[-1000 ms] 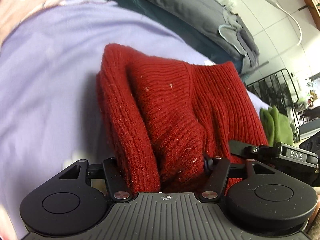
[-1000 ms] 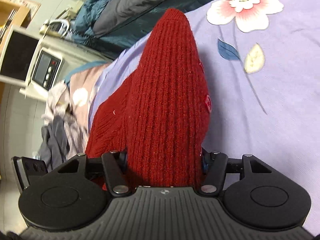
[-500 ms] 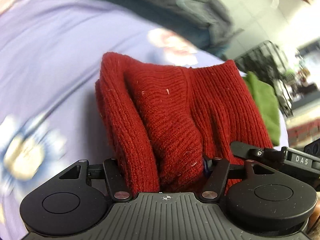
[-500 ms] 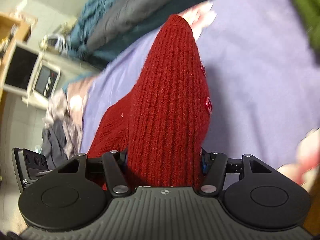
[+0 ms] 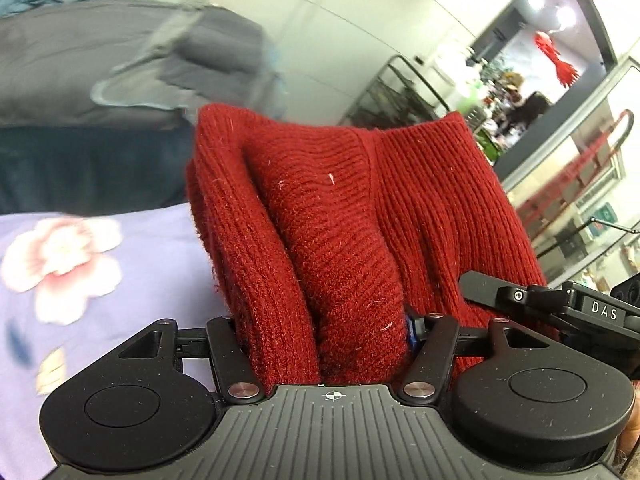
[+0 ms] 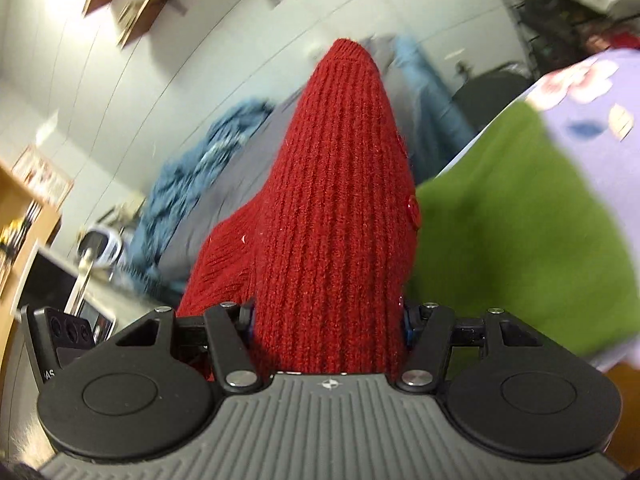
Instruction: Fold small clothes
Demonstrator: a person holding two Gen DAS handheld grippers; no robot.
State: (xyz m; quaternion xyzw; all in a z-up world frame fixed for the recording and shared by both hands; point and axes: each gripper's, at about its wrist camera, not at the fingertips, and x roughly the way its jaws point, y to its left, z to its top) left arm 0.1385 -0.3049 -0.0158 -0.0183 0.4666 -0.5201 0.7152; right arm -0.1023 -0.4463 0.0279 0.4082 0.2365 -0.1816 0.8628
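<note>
A folded red knit cardigan (image 5: 344, 232) fills the middle of both wrist views and is lifted off the bed. My left gripper (image 5: 324, 332) is shut on a thick bunch of it, and the fabric hides the fingertips. My right gripper (image 6: 326, 320) is shut on another bunch of the red cardigan (image 6: 336, 208), which has red buttons along its right edge. The body of the right gripper (image 5: 592, 312) shows at the right edge of the left wrist view, close beside the cardigan.
A lilac bedsheet (image 5: 80, 280) with pink flowers lies below on the left. A green garment (image 6: 512, 232) lies on the sheet under the right gripper. Grey bedding (image 5: 120, 64) and blue bedding (image 6: 192, 184) are piled at the back. A wire rack (image 5: 400, 100) stands beyond.
Both grippers have carried the red cardigan up and sideways across the bed; the green garment has come under the right gripper. Neither grip has changed.
</note>
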